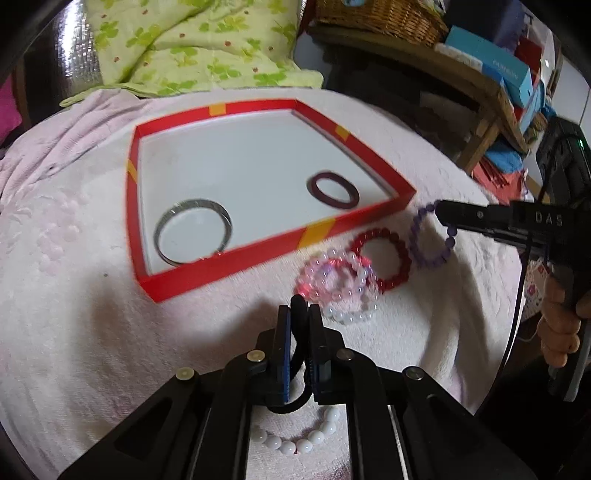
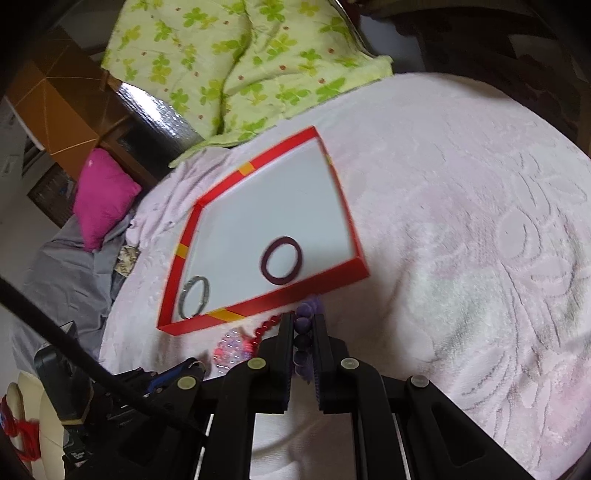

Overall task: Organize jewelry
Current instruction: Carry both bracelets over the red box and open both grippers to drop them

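Note:
A red tray (image 1: pixel 236 264) with a white floor lies on the pale pink blanket; it also shows in the right wrist view (image 2: pixel 258 301). In it lie a silver bangle (image 1: pixel 192 232) and a dark maroon bangle (image 1: pixel 334 190). My left gripper (image 1: pixel 298 306) is shut on a black ring-shaped band (image 1: pixel 298 314), just in front of the tray. My right gripper (image 2: pixel 303 325) is shut on a purple bead bracelet (image 2: pixel 304 341), seen also in the left wrist view (image 1: pixel 430 236). A red bead bracelet (image 1: pixel 384 258), a pink one (image 1: pixel 332 280) and a white bead strand (image 1: pixel 295 439) lie on the blanket.
A green flowered quilt (image 1: pixel 192 48) lies behind the tray. A wooden shelf with boxes and a wicker basket (image 1: pixel 380 14) stands at the right. A magenta pillow (image 2: pixel 103 195) lies at the left in the right wrist view.

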The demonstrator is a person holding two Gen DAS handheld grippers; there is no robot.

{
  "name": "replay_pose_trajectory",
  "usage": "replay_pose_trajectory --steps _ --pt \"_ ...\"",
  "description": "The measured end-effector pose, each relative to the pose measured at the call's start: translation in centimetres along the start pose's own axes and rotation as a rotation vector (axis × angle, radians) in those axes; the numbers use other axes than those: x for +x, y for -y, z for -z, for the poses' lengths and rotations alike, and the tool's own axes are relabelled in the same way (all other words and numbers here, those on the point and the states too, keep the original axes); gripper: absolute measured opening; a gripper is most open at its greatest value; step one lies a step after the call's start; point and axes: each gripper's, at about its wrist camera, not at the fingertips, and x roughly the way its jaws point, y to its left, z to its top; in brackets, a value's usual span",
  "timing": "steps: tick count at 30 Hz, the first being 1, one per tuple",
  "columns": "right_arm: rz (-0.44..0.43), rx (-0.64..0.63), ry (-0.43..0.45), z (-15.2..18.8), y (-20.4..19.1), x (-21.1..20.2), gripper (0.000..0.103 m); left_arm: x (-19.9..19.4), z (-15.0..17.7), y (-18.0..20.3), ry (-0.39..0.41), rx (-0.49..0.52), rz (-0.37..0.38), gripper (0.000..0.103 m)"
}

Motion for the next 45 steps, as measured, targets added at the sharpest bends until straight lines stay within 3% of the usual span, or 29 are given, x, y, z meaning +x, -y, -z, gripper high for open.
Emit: replay_pose_trajectory --steps 9,14,19,32,45 --pt "-0.109 -0.053 0.110 -0.4 -2.3 -1.5 0.010 -4.2 -1.4 -1.2 0.172 -0.050 0.022 0.009" --pt "-0.156 -0.105 0.175 -0.9 -4.6 -1.7 0.010 -5.4 -2.6 -1.9 0.284 -0.073 -0.026 0.009" --pt "-0.170 -0.102 0.194 -2.2 -6.1 -0.4 0.010 -4.6 -4.6 -2.6 0.334 -0.093 -0.069 0.009" --pt "-0.155 0.031 0.145 -6.6 -6.0 6.1 0.011 0.2 -8.8 -2.8 0.291 -0.121 -0.051 0.009" --pt "-0.116 0.133 0.093 -10.2 -3.9 10.9 0.011 4.3 -9.8 -2.7 0.179 -0.120 -0.052 0.011"
